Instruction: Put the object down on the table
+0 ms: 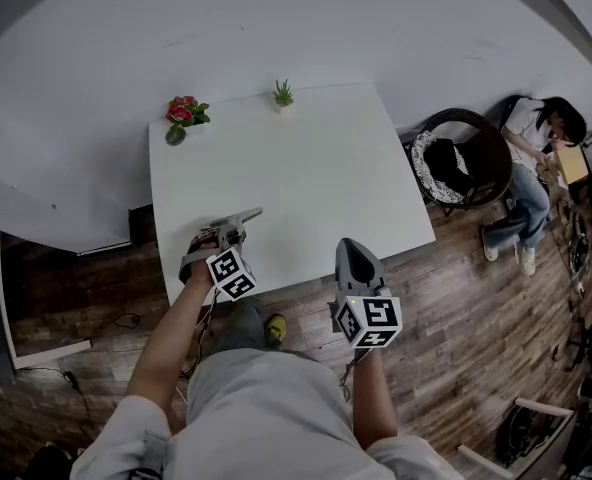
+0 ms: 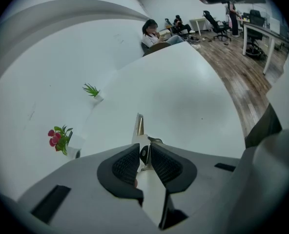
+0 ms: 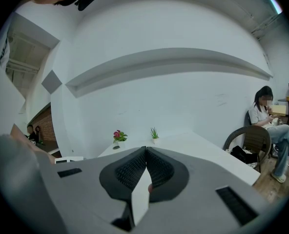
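My left gripper (image 1: 222,236) (image 2: 144,156) is shut on a slim metal tool (image 1: 240,217) (image 2: 139,128). The tool's thin tip sticks out past the jaws, over the near left part of the white table (image 1: 306,168) (image 2: 183,96). I cannot tell whether the tool touches the tabletop. My right gripper (image 1: 356,253) (image 3: 146,153) is shut with nothing between its pads. It is held at the table's near edge, right of the left gripper, and is aimed level across the table (image 3: 193,143) toward the wall.
A small pot of red flowers (image 1: 183,113) (image 2: 58,138) (image 3: 118,136) and a small green plant (image 1: 283,93) (image 2: 91,90) (image 3: 154,133) stand along the table's far edge. A person (image 1: 532,158) sits beside a dark chair (image 1: 466,158) to the right, on wood floor.
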